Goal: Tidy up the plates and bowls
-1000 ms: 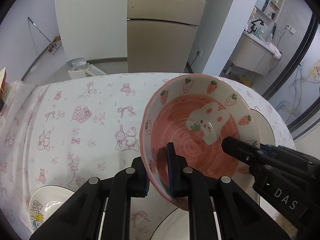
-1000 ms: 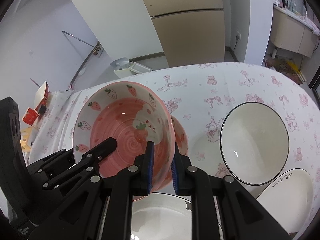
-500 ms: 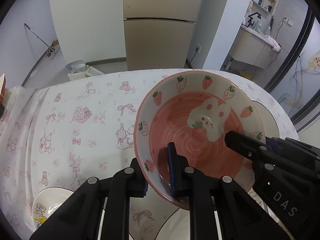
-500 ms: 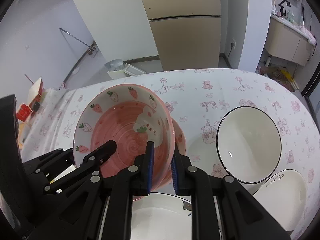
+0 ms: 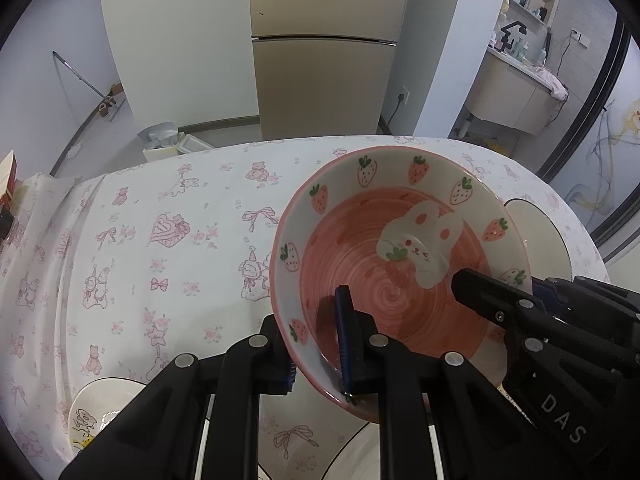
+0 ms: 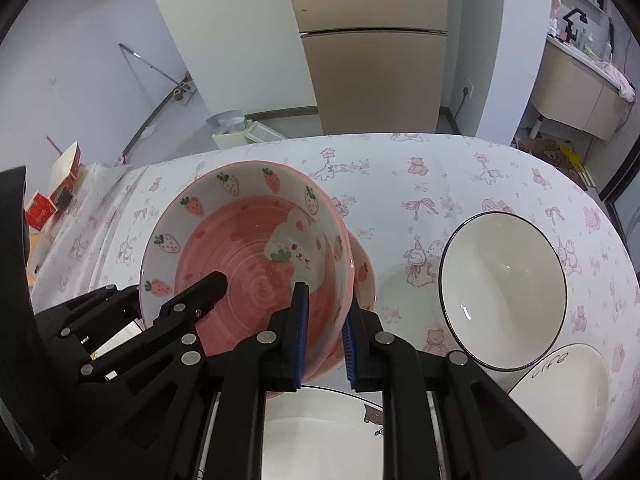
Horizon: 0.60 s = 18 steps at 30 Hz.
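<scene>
I have the left gripper [image 5: 316,344] clamped on the near rim of the pink strawberry bowl [image 5: 400,272], 1 pad inside and 1 outside. My right gripper [image 6: 324,340] pinches the same bowl's rim on its other side. The bowl hangs tilted above the teddy-print tablecloth [image 6: 420,184]. Nearest me, below the bowl, is a white plate [image 6: 320,432]. Right of the bowl sits a black-rimmed white bowl [image 6: 504,288], and behind it a beige fridge [image 6: 372,44].

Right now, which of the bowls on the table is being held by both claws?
The pink strawberry bowl with the bunny inside. The left claw and right claw each pinch its rim, while the white black-rimmed bowl sits untouched on the tablecloth.
</scene>
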Motion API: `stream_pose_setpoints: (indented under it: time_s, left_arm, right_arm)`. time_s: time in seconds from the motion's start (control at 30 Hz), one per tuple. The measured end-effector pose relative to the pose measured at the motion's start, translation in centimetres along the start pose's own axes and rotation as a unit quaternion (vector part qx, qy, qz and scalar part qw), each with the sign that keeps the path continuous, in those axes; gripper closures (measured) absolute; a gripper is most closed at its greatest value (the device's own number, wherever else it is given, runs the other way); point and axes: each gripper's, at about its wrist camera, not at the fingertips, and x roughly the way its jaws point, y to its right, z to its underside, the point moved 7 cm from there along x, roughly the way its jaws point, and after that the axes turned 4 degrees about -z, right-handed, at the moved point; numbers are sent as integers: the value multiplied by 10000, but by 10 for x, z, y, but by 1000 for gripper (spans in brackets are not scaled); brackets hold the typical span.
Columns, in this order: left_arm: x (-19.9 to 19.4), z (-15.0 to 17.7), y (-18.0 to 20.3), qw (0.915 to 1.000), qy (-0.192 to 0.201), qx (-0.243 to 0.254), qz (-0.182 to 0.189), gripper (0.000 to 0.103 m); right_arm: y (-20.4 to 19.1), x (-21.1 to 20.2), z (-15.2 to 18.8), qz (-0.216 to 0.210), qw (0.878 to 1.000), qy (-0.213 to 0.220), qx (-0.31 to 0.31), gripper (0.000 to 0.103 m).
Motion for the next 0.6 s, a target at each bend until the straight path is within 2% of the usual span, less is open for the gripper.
stream_pose_setpoints:
  time_s: [0.33,0.6]
  left_arm:
    - [1,0,0,9999,76,12,-78,87]
    - [-8,-3,4,9997,245,65,-53,87]
  right_arm:
    - [4,2,0,-97,9999,-29,-28,89]
    - [5,-12,-3,-48,9999,143,-52,90]
